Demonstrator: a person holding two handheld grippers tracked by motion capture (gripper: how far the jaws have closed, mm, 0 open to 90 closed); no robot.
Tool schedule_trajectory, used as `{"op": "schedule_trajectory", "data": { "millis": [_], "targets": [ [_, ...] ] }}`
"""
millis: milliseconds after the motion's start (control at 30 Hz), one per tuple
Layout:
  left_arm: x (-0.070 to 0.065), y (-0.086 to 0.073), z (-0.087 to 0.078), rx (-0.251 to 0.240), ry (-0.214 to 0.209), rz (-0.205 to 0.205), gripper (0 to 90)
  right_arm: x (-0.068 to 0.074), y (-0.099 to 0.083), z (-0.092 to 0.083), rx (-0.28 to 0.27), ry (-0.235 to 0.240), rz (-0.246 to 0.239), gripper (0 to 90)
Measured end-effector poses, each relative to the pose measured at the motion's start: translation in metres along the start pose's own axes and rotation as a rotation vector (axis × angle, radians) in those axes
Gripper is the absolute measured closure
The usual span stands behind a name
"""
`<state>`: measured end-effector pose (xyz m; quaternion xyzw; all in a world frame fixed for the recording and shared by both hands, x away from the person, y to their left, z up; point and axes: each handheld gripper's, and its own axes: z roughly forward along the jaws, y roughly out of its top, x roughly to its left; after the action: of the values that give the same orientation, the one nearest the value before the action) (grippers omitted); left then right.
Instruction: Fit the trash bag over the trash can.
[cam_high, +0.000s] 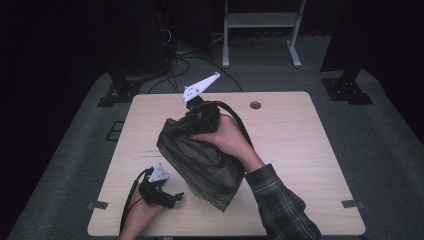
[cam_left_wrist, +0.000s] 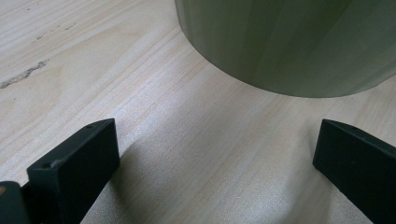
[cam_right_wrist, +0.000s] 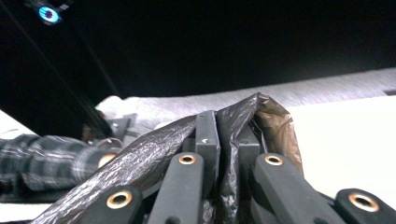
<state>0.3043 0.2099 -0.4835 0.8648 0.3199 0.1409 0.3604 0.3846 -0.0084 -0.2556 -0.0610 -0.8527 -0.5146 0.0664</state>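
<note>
High view puts a dark plastic bag (cam_high: 200, 160) at the middle of the wooden table (cam_high: 300, 150), crumpled and bulging, with its lower corner reaching toward the near edge. Its far end is gathered up where the right gripper (cam_high: 192, 117) meets it, and the right hand (cam_high: 227, 137) wraps that tool from the right, a plaid sleeve (cam_high: 280, 200) trailing back to the near right. A white three-cornered plate (cam_high: 199, 87) sticks up from the tool toward the far side.

Right gripper view shows the two black jaws standing almost together with a fold of the bag (cam_right_wrist: 261, 121) pinched between them, so this tool is clenched on the film; more wrinkled film drapes down to the left over the linkage.

Near the left corner of the table the left gripper (cam_high: 175, 196) lies low on the wood in the left hand (cam_high: 142, 212), pointing right at the near side of the bag, just short of it. Left gripper view shows its jaws spread wide apart with bare table (cam_left_wrist: 196, 140) between them: released, grasping nothing. The bag (cam_left_wrist: 289, 42) appears there as a smooth olive bulge beyond the jaw tips, apart from both

On the floor beyond the table stands a pale metal frame (cam_high: 262, 30), with cables (cam_high: 175, 65) lying to its left
</note>
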Motion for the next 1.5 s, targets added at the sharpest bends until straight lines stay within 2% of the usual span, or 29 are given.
{"op": "schedule_trajectory", "data": {
  "millis": [67,100,167,233,300,333,567,667,767,800,833,867,1100,1333,1500],
  "targets": [
    [0.000,0.000,0.000,0.000,0.000,0.000,0.0,-0.001,-0.004,-0.004,0.005,-0.013,0.000,83.5],
    [0.000,0.000,0.000,0.000,0.000,0.000,0.0,-0.003,-0.011,-0.012,0.012,-0.039,0.019,82.4],
    [0.000,0.000,0.000,0.000,0.000,0.000,0.0,-0.004,-0.014,-0.015,0.018,-0.047,0.028,80.6],
    [0.000,0.000,0.000,0.000,0.001,0.000,0.0,-0.008,-0.021,-0.020,0.055,-0.078,0.057,70.6],
    [0.000,0.000,0.000,0.000,0.001,0.000,0.0,-0.009,-0.023,-0.022,0.072,-0.100,0.065,66.6],
    [0.000,0.000,0.000,0.000,0.001,0.000,0.0,-0.009,-0.024,-0.023,0.070,-0.108,0.060,63.6],
    [0.000,0.000,0.000,0.000,0.000,0.000,0.0,-0.007,-0.028,-0.039,0.051,-0.142,0.059,59.7],
    [0.000,0.000,0.000,0.000,0.001,0.000,0.0,-0.004,-0.033,-0.052,0.054,-0.184,0.059,54.6],
    [0.000,0.000,0.000,0.000,0.000,0.000,0.0,-0.004,-0.038,-0.059,0.047,-0.197,0.065,51.9],
    [0.000,0.000,0.000,-0.001,0.001,0.000,0.0,-0.003,-0.043,-0.066,0.046,-0.217,0.075,48.6],
    [0.000,0.000,0.000,-0.001,0.001,0.000,0.0,-0.003,-0.043,-0.066,0.046,-0.217,0.075,48.6],
    [0.000,0.000,0.000,0.000,0.001,0.000,0.0,-0.002,-0.048,-0.072,0.041,-0.230,0.086,43.2],
    [0.000,0.000,0.000,-0.001,0.001,-0.001,0.0,0.003,-0.065,-0.091,0.027,-0.263,0.099,42.2],
    [0.000,0.000,0.000,-0.001,0.002,-0.001,0.0,0.016,-0.080,-0.115,0.000,-0.300,0.091,42.3],
    [0.000,0.000,0.000,-0.001,0.002,-0.002,0.0,0.026,-0.100,-0.134,-0.035,-0.332,0.108,41.5]
  ]
}}
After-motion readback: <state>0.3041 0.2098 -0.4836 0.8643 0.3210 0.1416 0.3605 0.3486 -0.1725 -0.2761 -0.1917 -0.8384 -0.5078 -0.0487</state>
